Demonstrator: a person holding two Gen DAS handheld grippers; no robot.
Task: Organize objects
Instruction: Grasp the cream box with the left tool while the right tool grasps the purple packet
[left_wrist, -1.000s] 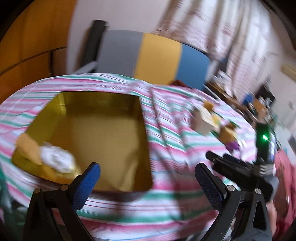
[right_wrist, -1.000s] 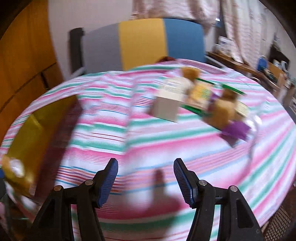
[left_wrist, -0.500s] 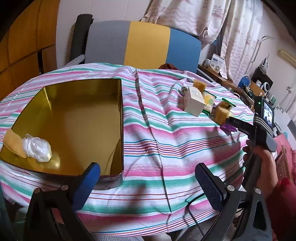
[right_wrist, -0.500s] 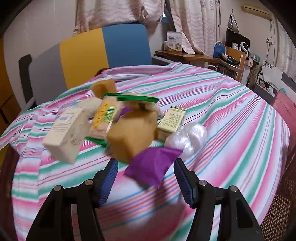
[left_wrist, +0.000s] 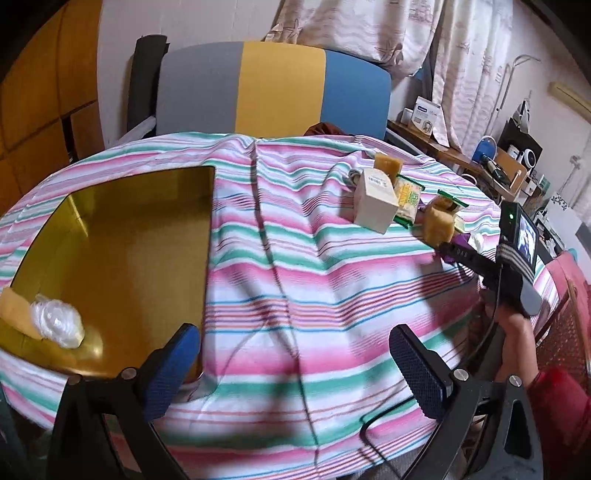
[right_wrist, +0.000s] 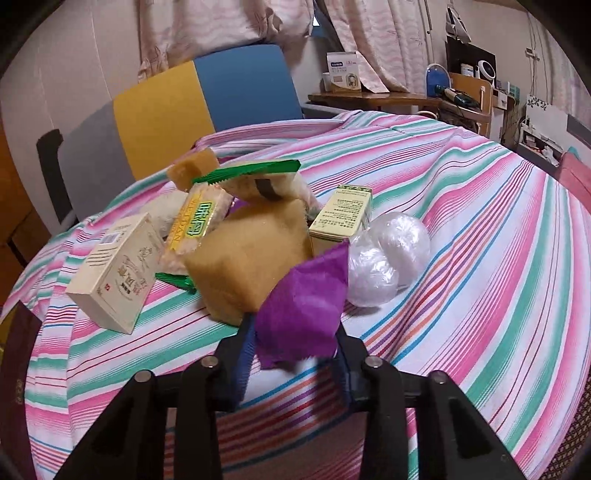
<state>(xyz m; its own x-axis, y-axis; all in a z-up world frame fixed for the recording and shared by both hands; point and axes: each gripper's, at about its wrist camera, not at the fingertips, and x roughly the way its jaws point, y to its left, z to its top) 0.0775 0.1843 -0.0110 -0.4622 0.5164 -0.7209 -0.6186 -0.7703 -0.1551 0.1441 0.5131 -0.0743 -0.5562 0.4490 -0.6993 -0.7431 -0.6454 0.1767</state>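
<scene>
Right gripper (right_wrist: 295, 354) tilts downward, jaws closing on something; left gripper (left_wrist: 295, 362) gapes wide.

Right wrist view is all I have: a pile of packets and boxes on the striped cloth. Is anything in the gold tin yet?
Observer: Yes. The left wrist view shows the gold tin holding a clear plastic bundle in its near left corner.
Operator: Only that?
Observer: No, a yellow piece lies right against the bundle.
Operator: And the left gripper?
Observer: The left gripper is open and empty, above the cloth beside the tin's near right corner.
</scene>
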